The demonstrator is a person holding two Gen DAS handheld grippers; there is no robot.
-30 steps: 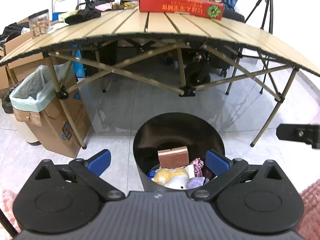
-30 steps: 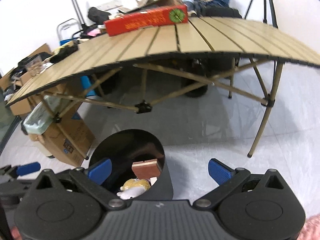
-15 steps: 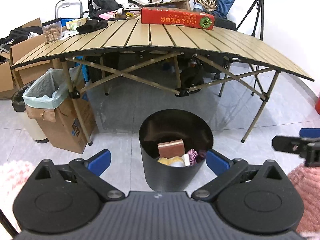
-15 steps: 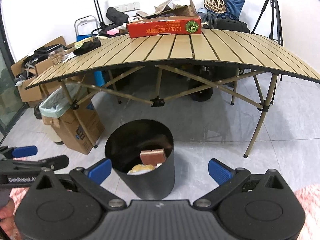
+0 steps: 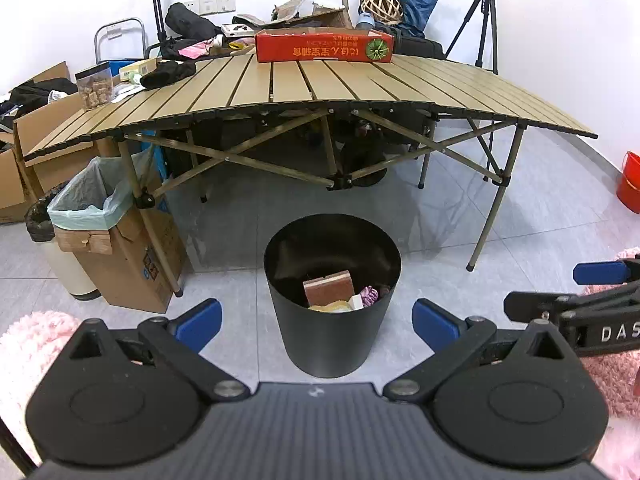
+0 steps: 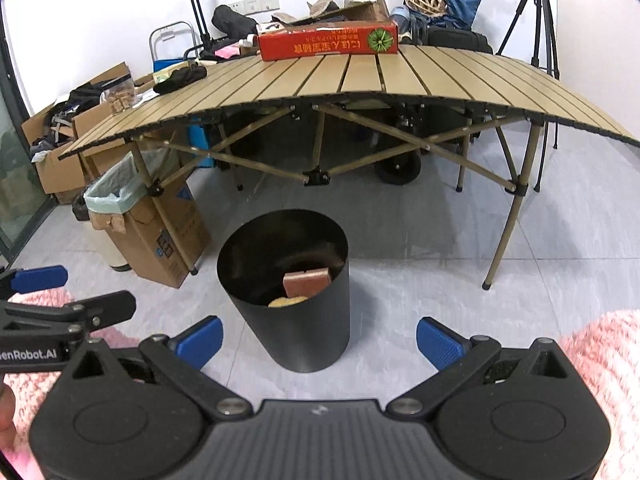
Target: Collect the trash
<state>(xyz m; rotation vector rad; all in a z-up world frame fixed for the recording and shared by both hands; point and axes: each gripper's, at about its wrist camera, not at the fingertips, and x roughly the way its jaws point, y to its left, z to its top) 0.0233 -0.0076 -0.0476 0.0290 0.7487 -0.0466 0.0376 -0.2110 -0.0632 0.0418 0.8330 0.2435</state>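
Note:
A black round trash bin (image 5: 328, 332) (image 6: 296, 320) stands on the grey tiled floor in front of a folding table. Inside it lie a brown block (image 5: 329, 289) (image 6: 307, 282), something yellow (image 5: 330, 307) and a small pink-purple scrap (image 5: 369, 294). My left gripper (image 5: 317, 319) is open, held back from the bin with nothing between its blue pads. My right gripper (image 6: 318, 340) is open too and empty, the bin a little left of its centre. Each gripper shows at the side of the other's view.
The slatted folding table (image 5: 288, 88) carries a red box (image 5: 324, 46), a black cloth and a clear jar. A cardboard box lined with a green bag (image 5: 108, 236) stands by its left leg. Pink fluffy rug (image 6: 600, 360) lies near me, a red bucket (image 5: 628, 184) far right, tripods behind.
Both grippers have pulled up and back from the bin, which now looks smaller and farther. They stayed open and empty throughout.

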